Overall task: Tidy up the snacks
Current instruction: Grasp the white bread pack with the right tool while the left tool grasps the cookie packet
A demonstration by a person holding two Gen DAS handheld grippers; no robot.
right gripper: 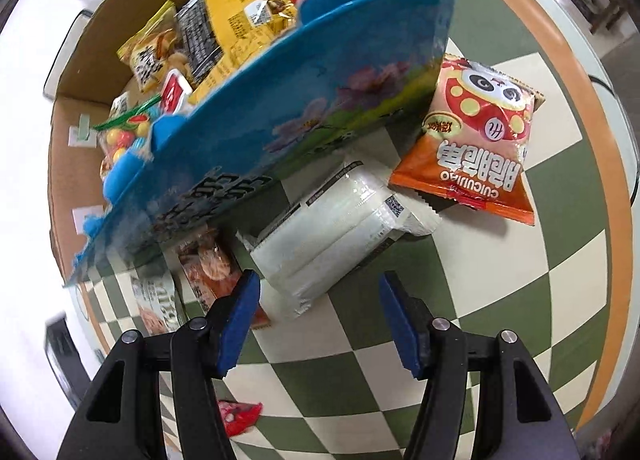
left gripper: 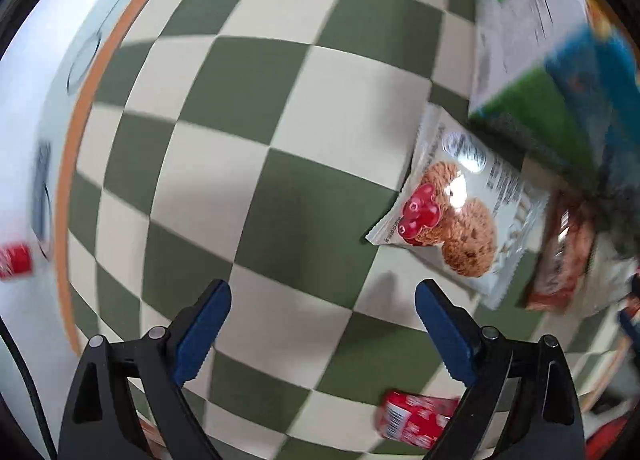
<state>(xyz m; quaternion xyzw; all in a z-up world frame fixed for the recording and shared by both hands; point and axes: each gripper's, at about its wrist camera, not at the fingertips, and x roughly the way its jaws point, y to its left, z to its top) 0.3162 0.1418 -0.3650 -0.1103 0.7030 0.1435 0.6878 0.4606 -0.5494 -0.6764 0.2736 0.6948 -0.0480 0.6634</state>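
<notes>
In the left wrist view my left gripper [left gripper: 322, 326] is open and empty above the checkered cloth. A white cookie packet with a cherry picture [left gripper: 460, 203] lies to its upper right, beside a reddish packet [left gripper: 560, 256]. A red packet [left gripper: 412, 418] lies by the right finger. In the right wrist view my right gripper [right gripper: 318, 318] is open and empty, just short of a white packet [right gripper: 336, 227]. An orange panda snack bag [right gripper: 476, 139] lies beyond. A cardboard box with a blue printed side [right gripper: 304, 107] holds several snacks, among them a yellow bag [right gripper: 244, 7].
The green and cream checkered cloth [left gripper: 248, 147] has an orange border [right gripper: 576, 71] on a white round table. The box [left gripper: 532, 67] fills the upper right of the left view. A brown packet [right gripper: 212, 272] and a small red wrapper [right gripper: 238, 416] lie by the right gripper's left finger.
</notes>
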